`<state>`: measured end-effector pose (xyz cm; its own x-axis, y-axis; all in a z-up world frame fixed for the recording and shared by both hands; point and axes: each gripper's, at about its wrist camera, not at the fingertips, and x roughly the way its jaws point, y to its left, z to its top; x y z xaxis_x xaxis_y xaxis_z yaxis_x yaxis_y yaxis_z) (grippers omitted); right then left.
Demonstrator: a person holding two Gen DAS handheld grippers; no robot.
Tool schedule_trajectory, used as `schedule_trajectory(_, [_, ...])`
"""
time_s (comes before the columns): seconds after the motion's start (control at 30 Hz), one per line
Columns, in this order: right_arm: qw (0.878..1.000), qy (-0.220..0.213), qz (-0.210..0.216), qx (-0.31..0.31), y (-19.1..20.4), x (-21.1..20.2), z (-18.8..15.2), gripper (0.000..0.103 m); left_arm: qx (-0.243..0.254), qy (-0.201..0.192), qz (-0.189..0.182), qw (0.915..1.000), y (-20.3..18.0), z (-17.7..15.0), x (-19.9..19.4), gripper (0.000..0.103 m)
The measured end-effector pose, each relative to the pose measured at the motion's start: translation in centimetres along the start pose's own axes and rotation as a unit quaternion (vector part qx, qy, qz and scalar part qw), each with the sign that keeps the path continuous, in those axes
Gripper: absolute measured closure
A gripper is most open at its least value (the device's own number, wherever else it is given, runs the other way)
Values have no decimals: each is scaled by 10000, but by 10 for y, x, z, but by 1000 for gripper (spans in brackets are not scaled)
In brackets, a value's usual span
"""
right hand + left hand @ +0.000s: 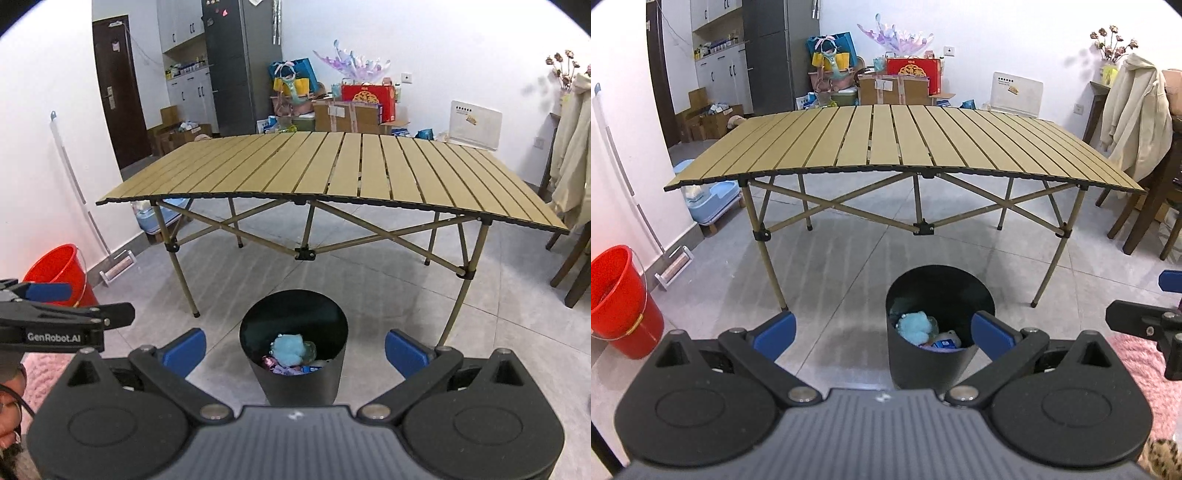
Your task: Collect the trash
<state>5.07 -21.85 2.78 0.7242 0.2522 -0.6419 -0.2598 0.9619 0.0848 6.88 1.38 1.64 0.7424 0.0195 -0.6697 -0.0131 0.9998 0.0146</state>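
A black round trash bin (pixel 929 363) (pixel 291 384) stands on the tiled floor in front of the folding table. Inside it lie a pale blue fluffy wad (pixel 916 326) (pixel 288 349) and some crumpled wrappers (pixel 943 341) (pixel 286 369). My left gripper (pixel 882 332) is open with nothing between its blue pads; the bin sits just right of its middle. My right gripper (pixel 293 350) is open too, empty, with the bin centred between its fingers. Each gripper shows at the edge of the other's view: the right gripper (pixel 1145 321) and the left gripper (pixel 55 317).
The slatted tan folding table (pixel 886 147) (pixel 332 173) stands behind the bin with a bare top. A red bucket (pixel 618 299) (pixel 61 273) sits at the left wall. Wooden chairs with a draped coat (pixel 1137 122) are at right. Boxes and bags pile up along the back wall.
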Motion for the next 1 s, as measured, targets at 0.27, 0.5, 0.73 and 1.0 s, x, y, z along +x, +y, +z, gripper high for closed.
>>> schedule_trajectory(0.27, [9999,102,-6,-33,9,-8,-9,0,-82,29,35,10000,3,-8,-11,0])
schedule_trajectory(0.5, [9999,90,-51,-21,11,-11,-11,0,-50,10,15,10000,4,-9,-13,0])
schedule_trajectory(0.73, [9999,74,-69,-19,10,-13,-11,0,-39,15,13,10000,2,-9,-13,0])
schedule_trajectory(1.0, [9999,50,-122,-7,11,-14,-10,0,-9,8,5,10000,-1,-10,-13,0])
